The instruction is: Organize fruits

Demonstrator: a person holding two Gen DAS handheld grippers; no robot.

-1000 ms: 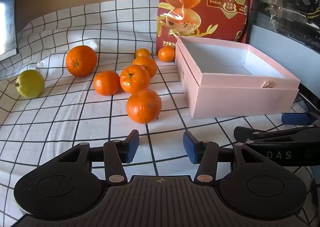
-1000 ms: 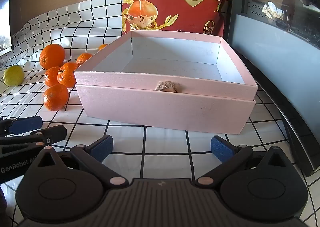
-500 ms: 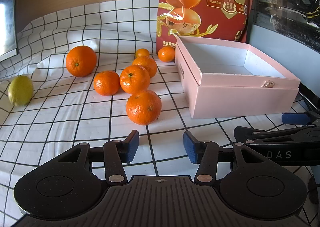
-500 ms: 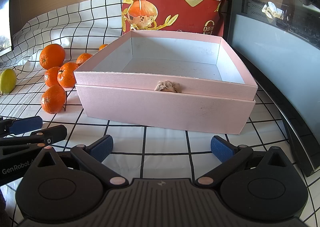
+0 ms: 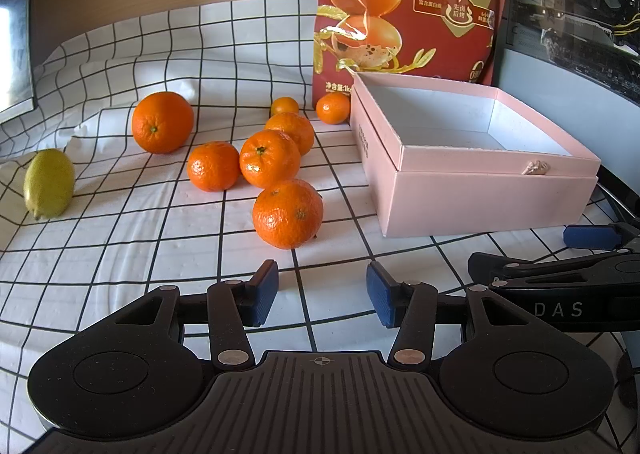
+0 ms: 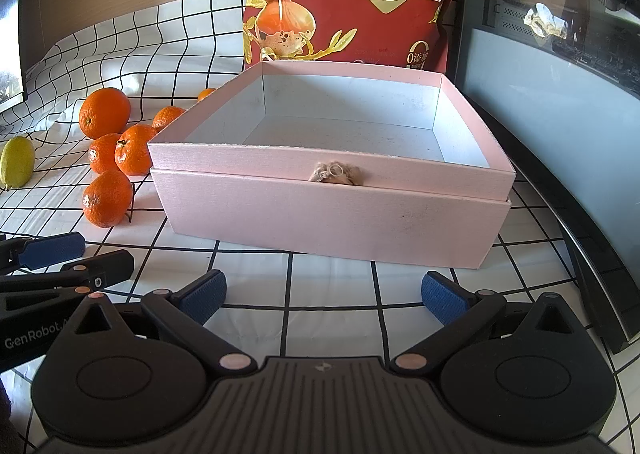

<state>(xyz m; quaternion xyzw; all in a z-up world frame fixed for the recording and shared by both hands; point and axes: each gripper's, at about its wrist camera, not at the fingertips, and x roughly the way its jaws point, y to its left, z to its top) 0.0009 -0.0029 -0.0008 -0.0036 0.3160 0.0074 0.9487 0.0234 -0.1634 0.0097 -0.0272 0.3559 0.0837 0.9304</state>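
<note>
While both claws sit open and empty, nearest orange [image 5: 287, 213] lies just ahead of left claw [image 5: 322, 293]; pink box [image 6: 332, 210] faces right claw [image 6: 323, 296]. Centre pads on fruit, close gently, avoid rolling it.

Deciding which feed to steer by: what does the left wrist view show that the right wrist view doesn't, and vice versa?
Left wrist only: all seven round orange fruits, including the small one farthest back.

Right wrist only: the pink cardboard box's whole empty floor and beige front tab.

Both: box, yellow-green lemon, red snack bag, checked cloth, open left gripper and open right gripper.
</note>
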